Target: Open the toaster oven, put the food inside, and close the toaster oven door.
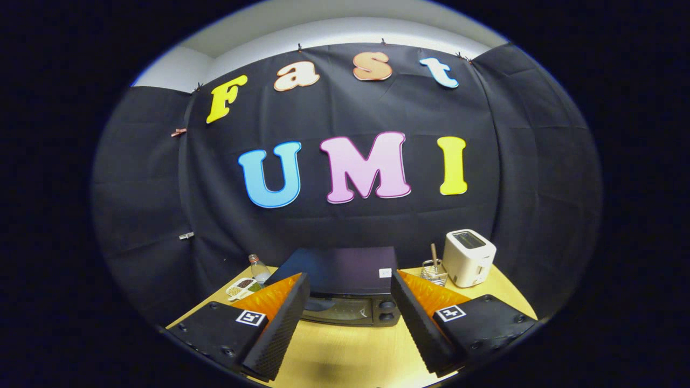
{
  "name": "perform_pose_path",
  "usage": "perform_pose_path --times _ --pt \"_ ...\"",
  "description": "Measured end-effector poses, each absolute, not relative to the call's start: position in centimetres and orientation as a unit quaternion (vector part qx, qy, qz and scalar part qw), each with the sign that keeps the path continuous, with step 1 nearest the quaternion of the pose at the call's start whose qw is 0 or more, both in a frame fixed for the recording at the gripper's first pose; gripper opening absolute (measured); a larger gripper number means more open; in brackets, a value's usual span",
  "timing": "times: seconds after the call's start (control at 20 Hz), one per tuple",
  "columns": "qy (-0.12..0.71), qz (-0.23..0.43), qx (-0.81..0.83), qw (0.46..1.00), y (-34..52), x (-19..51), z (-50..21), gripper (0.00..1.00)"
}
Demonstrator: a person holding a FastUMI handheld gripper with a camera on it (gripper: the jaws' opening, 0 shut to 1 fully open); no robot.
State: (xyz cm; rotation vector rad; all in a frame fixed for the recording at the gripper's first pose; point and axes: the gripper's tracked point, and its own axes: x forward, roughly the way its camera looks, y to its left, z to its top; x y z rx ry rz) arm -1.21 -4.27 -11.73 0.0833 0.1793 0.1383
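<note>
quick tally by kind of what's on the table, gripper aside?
Toaster oven: 1, door shut, just beyond the open gripper
Pop-up toaster: 1
Wire rack with a wooden stick: 1
Bottle: 1
Divided dish of small foods: 1
Total: 5

No word, brand or number can be made out on any object here. The gripper (pixel 349 277), its fingers spread wide apart and closed on nothing, carries two square black-and-white coded markers, one marker (pixel 251 317) on its left half and another marker (pixel 450 312) on its right (blocky patterns, not letters). Just beyond the fingers, the dark toaster oven (pixel 339 310) has a small white sticker (pixel 385 272) on its top, too small to tell if it carries print.
</note>
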Motion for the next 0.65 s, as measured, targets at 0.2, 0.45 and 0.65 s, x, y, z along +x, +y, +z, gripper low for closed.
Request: perform_pose_path --times 0.2,0.45,0.65 --pt "0.080 0.054 0.044 0.994 -7.1 -2.5 -10.5 0.98" --pt "0.076 0.060 0.027 0.995 -8.5 -3.3 -9.7 0.98" --pt "0.081 0.066 0.028 0.994 -8.3 -3.2 -9.8 0.98"
